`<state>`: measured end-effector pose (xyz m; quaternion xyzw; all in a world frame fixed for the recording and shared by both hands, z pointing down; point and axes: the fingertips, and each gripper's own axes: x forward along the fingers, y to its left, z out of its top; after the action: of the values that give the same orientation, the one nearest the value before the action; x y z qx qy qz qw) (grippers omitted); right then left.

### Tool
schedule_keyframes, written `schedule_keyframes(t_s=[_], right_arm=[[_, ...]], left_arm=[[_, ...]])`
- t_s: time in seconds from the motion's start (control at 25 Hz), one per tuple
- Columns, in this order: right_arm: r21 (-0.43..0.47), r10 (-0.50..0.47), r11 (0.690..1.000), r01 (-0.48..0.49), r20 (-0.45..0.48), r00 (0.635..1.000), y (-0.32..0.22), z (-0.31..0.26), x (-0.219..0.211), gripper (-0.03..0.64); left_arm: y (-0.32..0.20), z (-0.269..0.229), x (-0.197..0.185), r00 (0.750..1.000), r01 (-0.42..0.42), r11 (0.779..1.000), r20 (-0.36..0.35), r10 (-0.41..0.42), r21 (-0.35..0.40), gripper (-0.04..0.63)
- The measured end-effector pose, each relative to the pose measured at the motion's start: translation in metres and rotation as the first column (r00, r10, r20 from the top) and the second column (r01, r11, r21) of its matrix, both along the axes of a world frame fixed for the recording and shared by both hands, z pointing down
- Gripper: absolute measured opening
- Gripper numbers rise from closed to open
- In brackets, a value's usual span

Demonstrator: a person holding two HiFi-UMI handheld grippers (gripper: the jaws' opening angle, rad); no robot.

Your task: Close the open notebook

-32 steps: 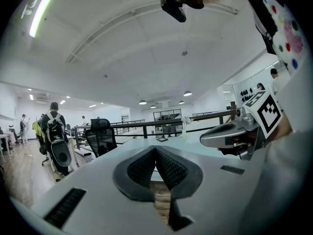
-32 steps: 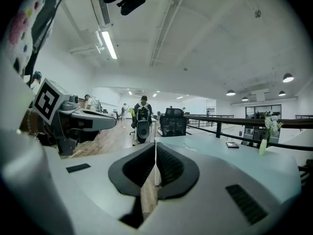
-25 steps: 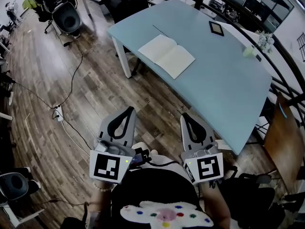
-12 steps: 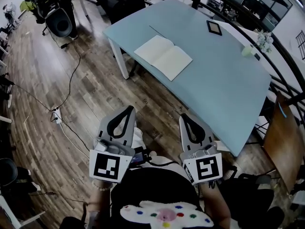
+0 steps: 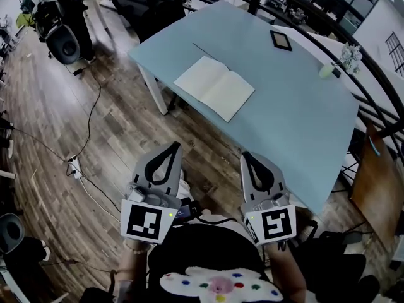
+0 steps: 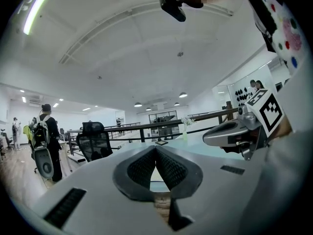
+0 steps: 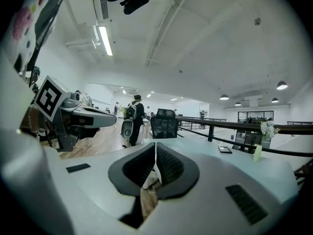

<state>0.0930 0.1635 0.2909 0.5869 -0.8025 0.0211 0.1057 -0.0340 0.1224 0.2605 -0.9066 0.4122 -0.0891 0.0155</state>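
The open notebook point(image 5: 214, 88) lies flat with blank cream pages near the left front corner of the light blue table point(image 5: 297, 118). Both grippers are held low over the wooden floor, well short of the table and pointing at it. My left gripper point(image 5: 172, 145) is shut, its dark pads meeting with nothing between them point(image 6: 156, 150). My right gripper point(image 5: 247, 154) is likewise shut and empty point(image 7: 155, 147). Each gripper shows at the side of the other's view: the right gripper point(image 6: 234, 131) and the left gripper point(image 7: 83, 115).
On the table's far side are a black-framed tablet point(image 5: 280, 40), a small green cup point(image 5: 326, 70) and a vase of flowers point(image 5: 348, 54). An office chair point(image 5: 148, 2) stands behind the table. A power strip with cables point(image 5: 76, 166) lies on the floor at left. A person with a backpack point(image 7: 134, 114) stands far off.
The table and notebook have drawn nearer and slid down in the head view as both grippers came forward together. Both stay shut and empty.
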Motion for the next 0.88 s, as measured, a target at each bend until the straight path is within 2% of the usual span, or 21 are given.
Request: schedule_keyframes(t_s=[0.44, 0.88], right_arm=[[-0.026, 0.067, 0.997, -0.068, -0.019, 0.998, -0.066, -0.013, -0.014, 0.035], [-0.028, 0.151, 0.988, -0.152, -0.030, 0.988, -0.134, -0.024, -0.034, 0.035]], left_arm=[[-0.073, -0.007, -0.014, 0.998, -0.064, 0.998, -0.002, 0.064, -0.029, 0.017], [-0.149, -0.020, -0.022, 0.984, -0.179, 0.984, 0.019, 0.179, 0.017, 0.017]])
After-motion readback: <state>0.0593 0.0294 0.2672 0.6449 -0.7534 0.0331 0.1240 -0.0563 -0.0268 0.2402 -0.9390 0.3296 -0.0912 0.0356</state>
